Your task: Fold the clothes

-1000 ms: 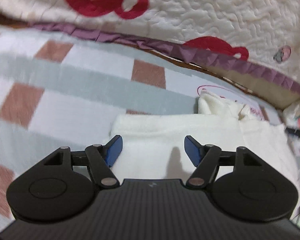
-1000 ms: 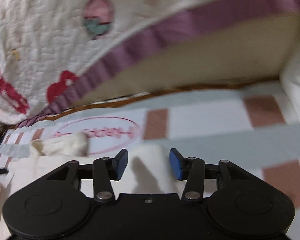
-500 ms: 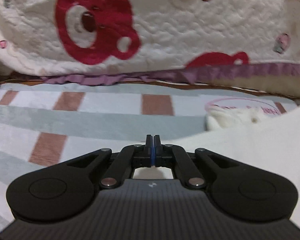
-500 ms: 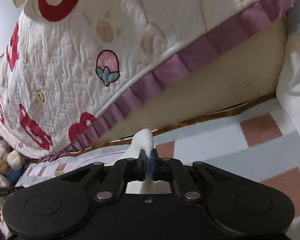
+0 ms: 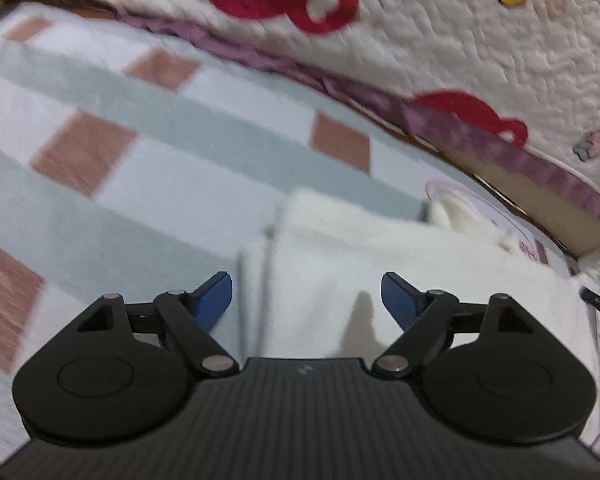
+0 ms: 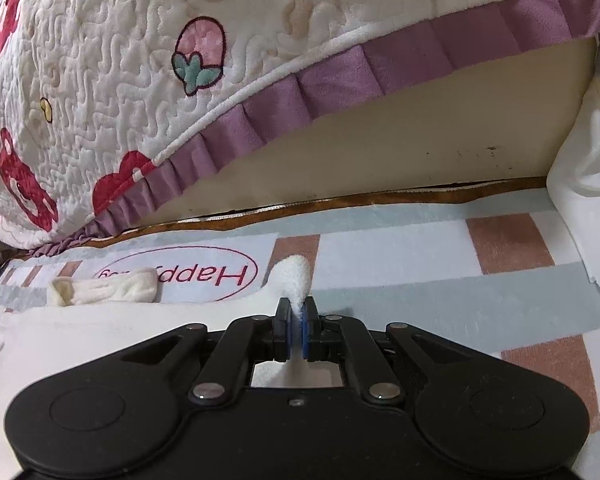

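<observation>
Left hand-held gripper [image 5: 307, 294] reopened above white garment [image 5: 400, 264], right hand-held gripper [image 6: 296, 314] pinching it

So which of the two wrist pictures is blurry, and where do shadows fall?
Left wrist view: motion-smeared checked blanket, soft all over; finger shadow on the white garment. Right wrist view: sharp, quilt stitching crisp, fisheye bending the bed edge.

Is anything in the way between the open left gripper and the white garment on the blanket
Nothing visible. The left gripper, whose jaws have just been opening, hangs over the white garment with nothing between its fingers. The right gripper is shut on a corner of it.
</observation>
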### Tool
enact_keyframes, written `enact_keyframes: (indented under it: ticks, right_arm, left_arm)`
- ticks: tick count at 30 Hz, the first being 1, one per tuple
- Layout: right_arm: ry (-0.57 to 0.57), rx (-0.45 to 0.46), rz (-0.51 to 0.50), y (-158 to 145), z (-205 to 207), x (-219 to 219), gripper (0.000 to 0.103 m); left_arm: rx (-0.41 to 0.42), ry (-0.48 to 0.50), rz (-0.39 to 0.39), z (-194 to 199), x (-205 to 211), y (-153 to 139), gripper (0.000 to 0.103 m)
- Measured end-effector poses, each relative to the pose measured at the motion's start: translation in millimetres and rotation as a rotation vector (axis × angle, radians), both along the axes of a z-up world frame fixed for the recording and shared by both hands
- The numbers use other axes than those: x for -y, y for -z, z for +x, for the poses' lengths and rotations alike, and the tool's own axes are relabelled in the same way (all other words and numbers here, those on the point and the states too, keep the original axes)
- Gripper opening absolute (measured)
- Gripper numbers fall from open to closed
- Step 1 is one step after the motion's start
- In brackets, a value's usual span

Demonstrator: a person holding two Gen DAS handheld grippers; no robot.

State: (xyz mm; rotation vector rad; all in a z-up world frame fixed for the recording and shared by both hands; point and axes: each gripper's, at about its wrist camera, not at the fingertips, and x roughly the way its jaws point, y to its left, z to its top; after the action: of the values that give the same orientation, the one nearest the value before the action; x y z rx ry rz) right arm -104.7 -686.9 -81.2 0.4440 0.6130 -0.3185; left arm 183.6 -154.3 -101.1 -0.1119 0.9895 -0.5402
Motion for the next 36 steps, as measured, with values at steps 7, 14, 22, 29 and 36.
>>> enact_keyframes:
  ticks: [7, 14, 22, 29, 36]
  right_arm:
    - [-0.003, 0.089, -0.009, -10, -8, -3, 0.005]
    - [-0.012, 0.075, -0.039, -12, -9, -3, 0.005]
    - [0.041, -0.154, -0.283, -29, -5, -43, 0.029]
    - [-0.276, -0.049, -0.058, -40, -43, -120, 0.044]
    - [-0.362, -0.139, -0.188, -4, -77, -168, 0.049]
  left_arm:
    - [0.255, 0.075, 0.219, -31, 32, -29, 0.011]
    - [0.351, 0.005, 0.260, -23, 27, -37, 0.006]
    - [0.319, -0.079, 0.404, -29, 49, -20, 0.034]
    - [0.331, 0.088, 0.213, -105, 74, -61, 0.053]
    - [0.153, 0.403, 0.095, -188, 129, -41, 0.056]
